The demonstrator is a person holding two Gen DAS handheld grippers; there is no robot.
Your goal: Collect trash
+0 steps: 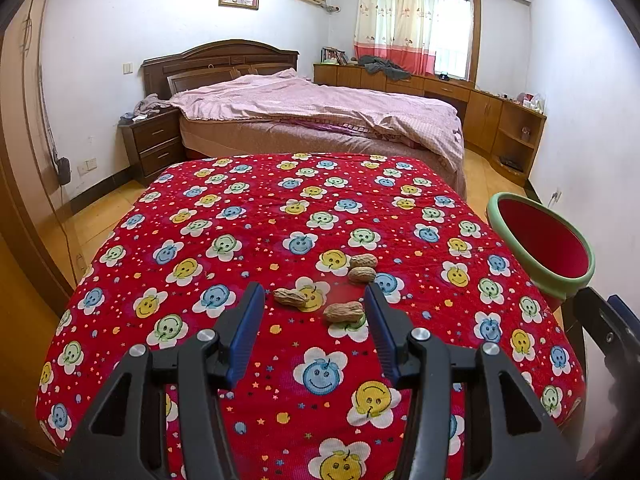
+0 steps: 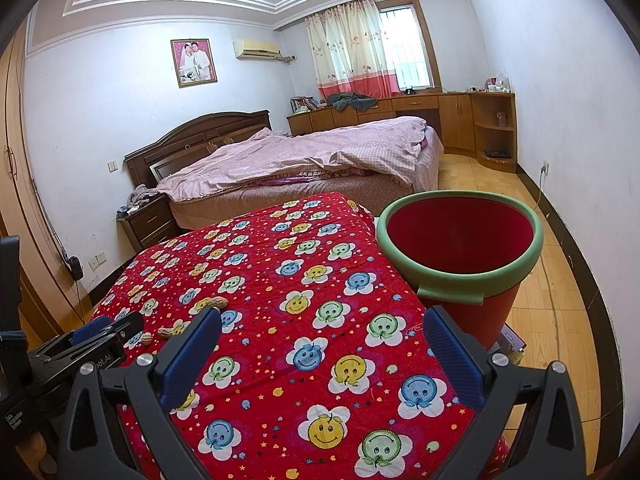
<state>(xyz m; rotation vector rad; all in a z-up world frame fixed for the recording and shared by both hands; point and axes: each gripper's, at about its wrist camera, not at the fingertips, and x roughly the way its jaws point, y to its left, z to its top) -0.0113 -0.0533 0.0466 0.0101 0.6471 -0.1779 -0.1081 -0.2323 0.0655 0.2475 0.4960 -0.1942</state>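
Several peanut shells lie on the red smiley-flower cloth (image 1: 248, 240). Two peanuts (image 1: 362, 267) sit close together; another peanut (image 1: 291, 297) and a fourth peanut (image 1: 343, 312) lie just beyond my left gripper (image 1: 314, 300). That gripper is open and hovers low over the cloth, and the nearest shell sits by its right fingertip (image 1: 372, 300), with nothing gripped. My right gripper (image 2: 320, 328) is open wide and holds nothing. A red bin with a green rim (image 2: 460, 276) stands just beyond its right finger, off the table's right edge. The peanuts (image 2: 212, 303) lie to its left.
The left gripper (image 2: 116, 326) shows at the left edge of the right wrist view, and the right gripper (image 1: 604, 304) at the right edge of the left wrist view. Behind the table are a bed with a pink cover (image 1: 320, 108), a nightstand (image 1: 154, 144) and wooden cabinets (image 1: 500, 120).
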